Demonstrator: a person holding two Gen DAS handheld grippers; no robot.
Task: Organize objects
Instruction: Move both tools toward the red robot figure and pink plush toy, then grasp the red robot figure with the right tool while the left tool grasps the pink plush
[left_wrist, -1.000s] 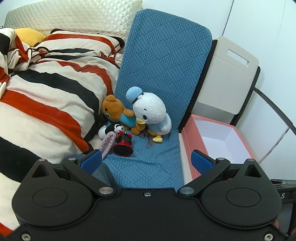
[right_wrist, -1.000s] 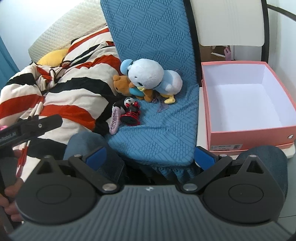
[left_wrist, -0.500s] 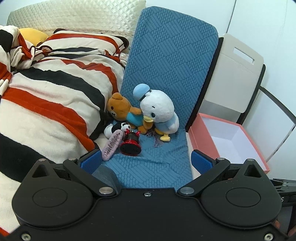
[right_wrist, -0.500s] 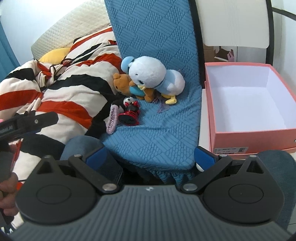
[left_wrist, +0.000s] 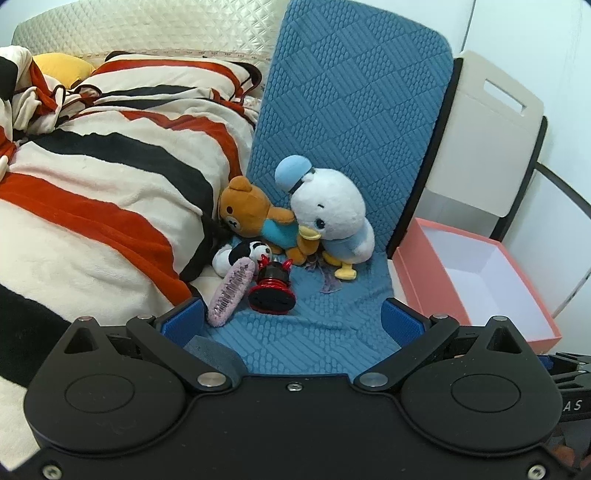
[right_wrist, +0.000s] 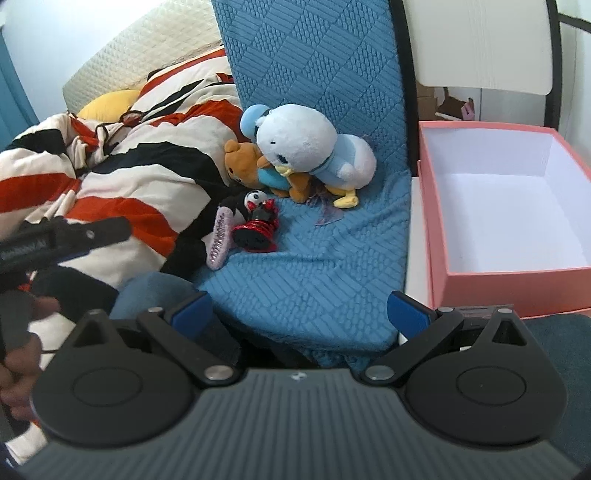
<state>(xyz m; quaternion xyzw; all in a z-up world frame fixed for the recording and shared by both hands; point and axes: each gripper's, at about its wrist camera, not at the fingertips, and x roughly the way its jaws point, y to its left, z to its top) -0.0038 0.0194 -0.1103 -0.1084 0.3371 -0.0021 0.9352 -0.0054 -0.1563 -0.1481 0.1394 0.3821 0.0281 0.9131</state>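
Both of my grippers have crept closer to the toy pile over the last second; the toys sit larger and nearer in each wrist view. My left gripper (left_wrist: 291, 319) has its jaws spread wide with nothing between them, and so does my right gripper (right_wrist: 299, 308).

I see the toys clustered on the blue textured mat (left_wrist: 332, 332), against the fold where it rises behind them. A striped blanket (left_wrist: 92, 206) bulges in from the left and crowds that side of the pile. To the right, well clear of the toys, I have an open pink box (left_wrist: 476, 280) with a white inside, holding nothing that I can see.

Nearest my left gripper lies a pink fuzzy hair clip (left_wrist: 231, 291), its long axis running from near my left fingertip up toward the pile. Just beside it, touching or nearly so, a red and black figurine (left_wrist: 272, 290) lies tipped over with its round base facing me. Behind those is a small black and white plush (left_wrist: 242, 254), then a brown bear (left_wrist: 255, 218) lying on its side, head toward the blanket. A white duck plush (left_wrist: 327, 218) in a blue cap leans on the bear, beak down toward me and feet to the right.
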